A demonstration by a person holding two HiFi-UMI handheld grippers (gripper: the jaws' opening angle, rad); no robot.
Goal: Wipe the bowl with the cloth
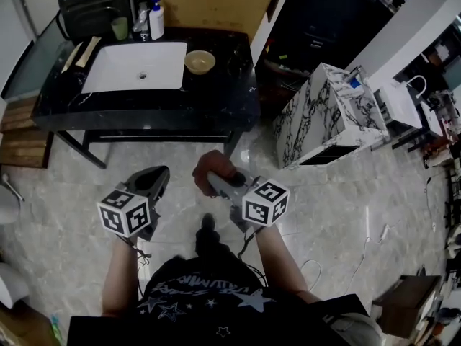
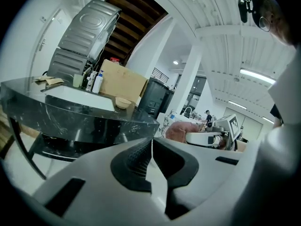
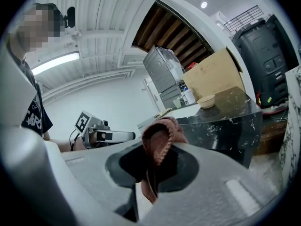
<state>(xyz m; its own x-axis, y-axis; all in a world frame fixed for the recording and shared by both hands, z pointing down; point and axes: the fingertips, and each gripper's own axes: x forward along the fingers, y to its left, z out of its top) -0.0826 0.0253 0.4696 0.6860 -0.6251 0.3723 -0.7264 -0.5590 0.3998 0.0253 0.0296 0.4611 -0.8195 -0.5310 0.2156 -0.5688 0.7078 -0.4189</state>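
A tan bowl (image 1: pixel 199 61) stands on the black marble counter (image 1: pixel 216 99), just right of the white sink (image 1: pixel 137 67); it also shows in the left gripper view as the bowl (image 2: pixel 123 102) and in the right gripper view as the bowl (image 3: pixel 206 100). My right gripper (image 1: pixel 217 182) is shut on a pinkish knitted cloth (image 1: pixel 209 166), bunched between its jaws as the cloth (image 3: pixel 161 138). My left gripper (image 1: pixel 158 175) is shut with nothing in it, its pads (image 2: pixel 141 155) meeting. Both grippers hang over the floor, well short of the counter.
A white pump bottle (image 1: pixel 156 20) and a green cup (image 1: pixel 119 28) stand behind the sink, with a cardboard box (image 1: pixel 216 2) at the back. A white marbled cabinet (image 1: pixel 331 114) stands to the counter's right. Cables lie on the tiled floor (image 1: pixel 346 215).
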